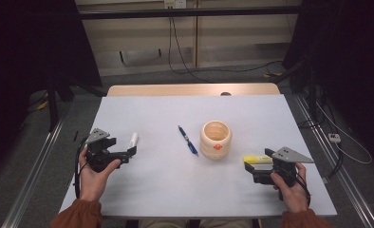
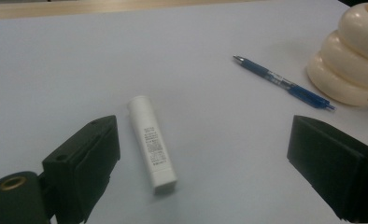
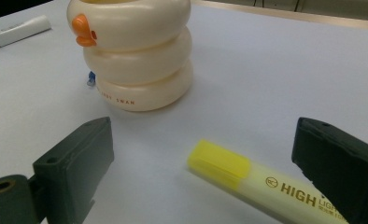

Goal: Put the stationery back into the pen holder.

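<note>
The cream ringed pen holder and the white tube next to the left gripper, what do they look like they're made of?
The pen holder looks like smooth plastic or glazed ceramic: soft highlights on its rounded rings, an orange beak, small printed lettering near the base. I cannot tell which. The white tube seems matte plastic: an even, dull surface with fine printed text and a flat cap end.
</note>
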`<action>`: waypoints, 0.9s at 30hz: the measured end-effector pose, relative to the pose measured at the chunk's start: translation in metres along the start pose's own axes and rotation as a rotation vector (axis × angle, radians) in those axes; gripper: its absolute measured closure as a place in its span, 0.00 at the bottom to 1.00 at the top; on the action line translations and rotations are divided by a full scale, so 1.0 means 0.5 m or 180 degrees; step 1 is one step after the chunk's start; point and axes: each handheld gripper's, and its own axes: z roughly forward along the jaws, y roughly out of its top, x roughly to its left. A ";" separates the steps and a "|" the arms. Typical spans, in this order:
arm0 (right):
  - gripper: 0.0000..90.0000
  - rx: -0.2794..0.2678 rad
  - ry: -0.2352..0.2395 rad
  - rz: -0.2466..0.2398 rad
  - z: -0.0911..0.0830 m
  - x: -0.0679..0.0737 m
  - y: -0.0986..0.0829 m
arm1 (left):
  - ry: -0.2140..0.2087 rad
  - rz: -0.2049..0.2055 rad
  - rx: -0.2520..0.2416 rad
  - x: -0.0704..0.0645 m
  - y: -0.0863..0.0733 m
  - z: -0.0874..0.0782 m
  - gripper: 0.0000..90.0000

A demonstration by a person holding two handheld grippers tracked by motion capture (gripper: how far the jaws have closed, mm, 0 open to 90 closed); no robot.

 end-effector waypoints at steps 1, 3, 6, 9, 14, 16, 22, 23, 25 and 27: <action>0.06 0.0000 0.0004 -0.0004 0.000 0.001 0.000 | -0.0026 -0.0026 0.0025 0.004 0.003 0.004 0.10; 0.06 0.0009 0.0015 0.0010 0.000 0.002 0.000 | 0.0000 -0.0071 0.0114 0.009 0.011 0.013 0.10; 0.06 0.0015 0.0011 0.0013 -0.001 0.002 -0.002 | -0.0012 -0.0103 0.0154 0.016 0.019 0.026 0.11; 0.06 0.0025 0.0001 0.0024 -0.002 0.003 -0.003 | 0.0016 -0.0154 0.0259 0.024 0.029 0.039 0.12; 0.06 0.0056 -0.0015 0.0025 -0.010 0.004 -0.011 | 0.0087 -0.0175 0.0393 0.033 0.043 0.058 0.13; 0.06 0.0068 -0.0008 0.0025 -0.012 0.004 -0.013 | 0.0113 -0.0168 0.0396 0.034 0.047 0.065 0.13; 0.06 0.0050 -0.0007 0.0020 -0.010 0.008 -0.011 | 0.0234 -0.0141 0.0583 0.044 0.051 0.097 0.14; 0.06 0.0059 -0.0001 0.0003 -0.010 0.008 -0.011 | 0.0209 -0.0160 0.0600 0.046 0.052 0.101 0.14; 0.06 0.0055 -0.0002 0.0005 -0.010 0.008 -0.011 | 0.0245 -0.0188 0.0613 0.049 0.054 0.108 0.15; 0.06 0.0052 -0.0015 0.0002 -0.010 0.007 -0.011 | 0.0285 -0.0217 0.0631 0.049 0.057 0.114 0.15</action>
